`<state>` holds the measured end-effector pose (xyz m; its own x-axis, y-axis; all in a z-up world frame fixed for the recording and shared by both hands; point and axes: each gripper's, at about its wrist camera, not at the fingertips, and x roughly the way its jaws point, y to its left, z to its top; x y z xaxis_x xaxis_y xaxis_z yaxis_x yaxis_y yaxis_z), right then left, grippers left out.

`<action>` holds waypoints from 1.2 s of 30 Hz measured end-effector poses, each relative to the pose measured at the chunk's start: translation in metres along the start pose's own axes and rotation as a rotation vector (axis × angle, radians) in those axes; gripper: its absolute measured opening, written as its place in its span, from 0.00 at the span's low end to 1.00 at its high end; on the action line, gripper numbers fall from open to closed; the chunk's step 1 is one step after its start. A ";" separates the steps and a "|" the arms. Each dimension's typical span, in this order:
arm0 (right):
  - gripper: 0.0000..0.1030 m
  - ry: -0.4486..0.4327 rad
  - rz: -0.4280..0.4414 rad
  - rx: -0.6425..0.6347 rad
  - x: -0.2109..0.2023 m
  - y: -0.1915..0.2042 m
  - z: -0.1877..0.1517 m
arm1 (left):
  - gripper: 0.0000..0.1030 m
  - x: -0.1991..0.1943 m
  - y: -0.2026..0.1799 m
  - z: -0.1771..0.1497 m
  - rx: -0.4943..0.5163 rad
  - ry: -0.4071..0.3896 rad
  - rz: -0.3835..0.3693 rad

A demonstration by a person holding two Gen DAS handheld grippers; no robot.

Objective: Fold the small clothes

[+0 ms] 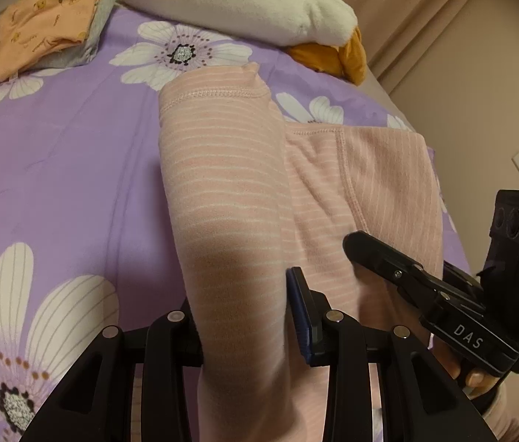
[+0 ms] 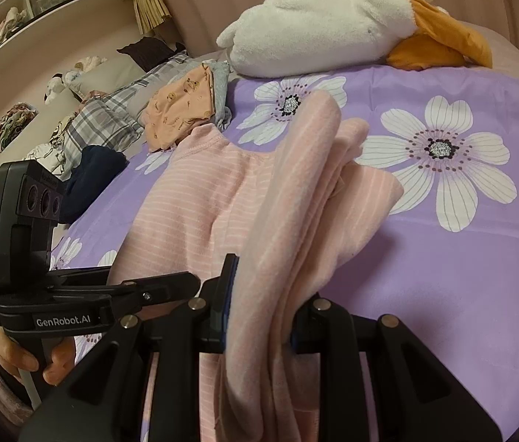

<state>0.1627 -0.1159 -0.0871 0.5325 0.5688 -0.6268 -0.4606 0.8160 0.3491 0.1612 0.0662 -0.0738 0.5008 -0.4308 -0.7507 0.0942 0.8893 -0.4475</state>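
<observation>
A pink garment with thin white stripes lies on the purple flowered bedspread. My left gripper is shut on one edge of it and lifts a band of cloth up from the bed. My right gripper is shut on another bunched edge of the same garment, raised over the flat part. Each gripper shows in the other's view: the right one beside the cloth, the left one at the lower left.
A folded orange printed garment on a grey one lies at the far left of the bed; it also shows in the right wrist view. A white and orange plush toy lies along the far edge. Plaid bedding and a dark cloth sit beyond.
</observation>
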 end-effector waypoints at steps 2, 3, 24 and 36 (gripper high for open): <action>0.23 0.005 -0.003 0.003 0.004 -0.002 0.000 | 0.33 0.004 0.001 0.001 -0.003 0.006 0.002; 0.23 0.008 -0.004 0.005 0.005 -0.002 -0.001 | 0.33 0.005 0.002 0.001 -0.003 0.009 0.005; 0.23 0.076 -0.019 0.039 0.035 -0.019 -0.005 | 0.33 0.032 0.013 0.005 -0.015 0.064 0.031; 0.24 0.088 -0.021 0.065 0.043 -0.027 -0.006 | 0.33 0.037 0.016 0.006 -0.015 0.076 0.033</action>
<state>0.1937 -0.1141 -0.1274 0.4756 0.5422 -0.6927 -0.4014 0.8345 0.3775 0.1865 0.0653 -0.1056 0.4365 -0.4118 -0.7999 0.0651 0.9012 -0.4284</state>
